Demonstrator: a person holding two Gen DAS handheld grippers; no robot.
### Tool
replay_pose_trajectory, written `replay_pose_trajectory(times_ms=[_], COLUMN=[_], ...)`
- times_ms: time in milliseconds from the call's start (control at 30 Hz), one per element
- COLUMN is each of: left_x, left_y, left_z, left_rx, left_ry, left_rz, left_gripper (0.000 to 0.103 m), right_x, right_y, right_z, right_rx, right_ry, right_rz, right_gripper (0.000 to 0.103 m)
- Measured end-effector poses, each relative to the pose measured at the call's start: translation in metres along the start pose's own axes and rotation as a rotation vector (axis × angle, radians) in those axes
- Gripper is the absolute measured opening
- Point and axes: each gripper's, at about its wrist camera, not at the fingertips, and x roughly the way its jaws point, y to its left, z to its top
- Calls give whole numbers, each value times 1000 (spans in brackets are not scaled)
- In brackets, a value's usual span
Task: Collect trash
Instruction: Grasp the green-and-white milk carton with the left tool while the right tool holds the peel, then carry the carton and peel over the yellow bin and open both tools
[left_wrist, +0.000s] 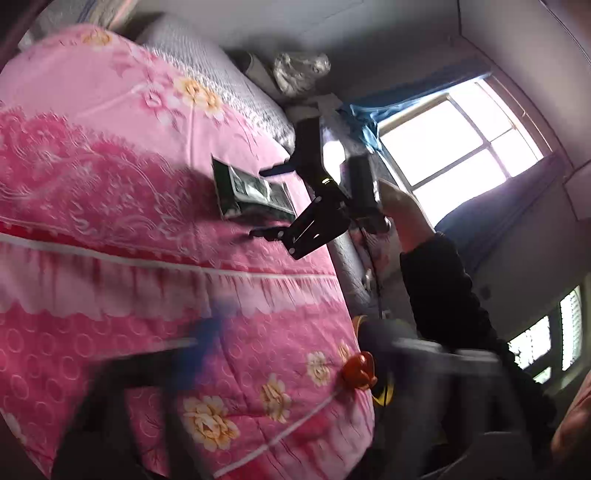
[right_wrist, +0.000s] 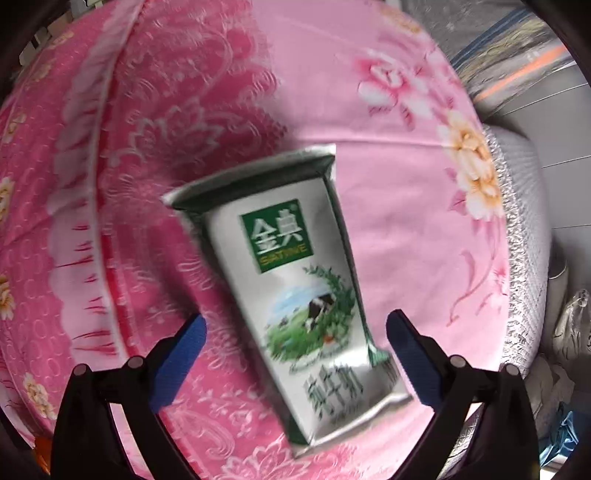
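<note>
Right wrist view: milk carton (right_wrist: 295, 295) lying flat on pink floral quilt (right_wrist: 388, 184), right gripper (right_wrist: 295, 332) spread wide around it.

Green-and-white carton with a cow picture, set between the blue pads (right_wrist: 184, 354) of the fingers, touching neither. Same carton (left_wrist: 251, 192) seen from the left wrist view, resting on the quilt (left_wrist: 110, 166) near the bed's edge, with the right gripper (left_wrist: 271, 201) straddling its near end, fingers well apart, held by a hand (left_wrist: 402, 210) in a dark sleeve. Left gripper (left_wrist: 207, 332) only a dark and blue blur low in its own view, away from the carton; cannot tell whether open or closed. Grey bedding (left_wrist: 221, 85) beyond the quilt, bright window (left_wrist: 461, 147) past the carton.
</note>
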Motion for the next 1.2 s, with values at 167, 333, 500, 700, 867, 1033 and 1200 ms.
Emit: replay_pose_trajectory(times_ms=[167, 333, 500, 700, 867, 1033, 1200], left_x=[2, 21, 57, 125, 173, 209, 229], left_y=[-7, -26, -57, -110, -145, -154, -149], left_z=[1, -10, -32, -78, -113, -121, -124], left_rx=[20, 71, 206, 432, 574, 620, 598], left_ry=[9, 80, 188, 377, 488, 541, 578], left_rz=[-32, 22, 132, 200, 196, 229, 276], left_gripper=[84, 85, 86, 86, 86, 85, 47], right_x=[12, -1, -40, -132, -173, -181, -179], right_y=[-28, -28, -24, -6, 67, 150, 211], right_z=[0, -26, -96, -245, -363, -434, -481], right_rx=[165, 264, 454, 816, 1037, 1191, 1314], right_ry=[-31, -124, -312, -705, -924, -1046, -1139], right_rz=[178, 169, 160, 163, 107, 80, 95], right_gripper=[67, 53, 53, 53, 54, 54, 54])
